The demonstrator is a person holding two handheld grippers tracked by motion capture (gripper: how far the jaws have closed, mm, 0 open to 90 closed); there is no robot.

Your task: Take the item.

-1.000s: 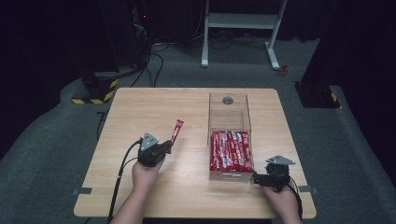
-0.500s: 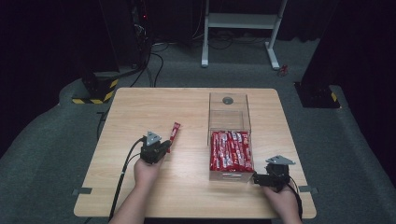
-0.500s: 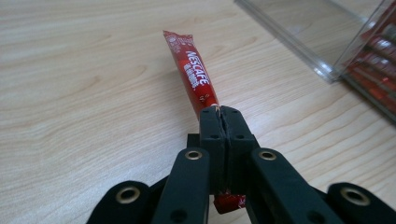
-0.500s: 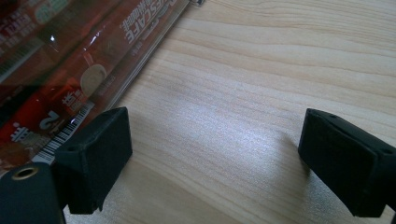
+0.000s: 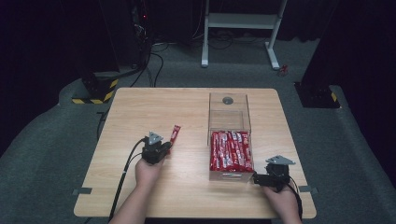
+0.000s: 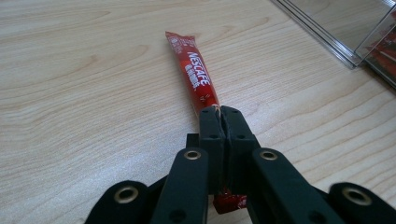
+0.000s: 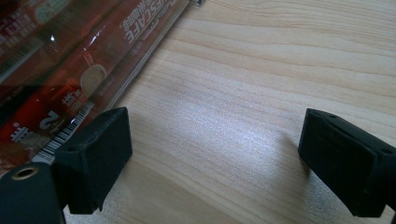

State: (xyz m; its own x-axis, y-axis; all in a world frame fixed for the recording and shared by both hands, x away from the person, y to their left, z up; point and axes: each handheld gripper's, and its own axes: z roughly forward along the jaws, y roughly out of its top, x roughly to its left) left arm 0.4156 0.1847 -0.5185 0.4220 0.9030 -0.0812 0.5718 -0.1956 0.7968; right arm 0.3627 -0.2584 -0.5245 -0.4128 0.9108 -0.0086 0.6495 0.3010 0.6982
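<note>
A red Nescafe stick packet [image 6: 195, 79] lies along the wooden table [image 5: 140, 107], and my left gripper [image 6: 223, 114] is shut on its near end. From above, the same packet [image 5: 174, 134] points away from the left gripper [image 5: 164, 148], left of the box. A clear plastic box [image 5: 229, 140] holds several red stick packets [image 5: 230, 149] in its near half. My right gripper [image 5: 258, 179] rests at the box's near right corner, jaws open on bare wood [image 7: 215, 140], with the box wall [image 7: 93, 70] just to its left.
The far half of the clear box holds a small round grey object [image 5: 228, 100]. Black cables trail from both grippers off the table's near edge. Dark floor, a white stand [image 5: 243, 23] and black equipment surround the table.
My left gripper has lowered the red packet from a raised, tilted hold down toward the table surface and drawn it slightly nearer. The right gripper has stayed in place.
</note>
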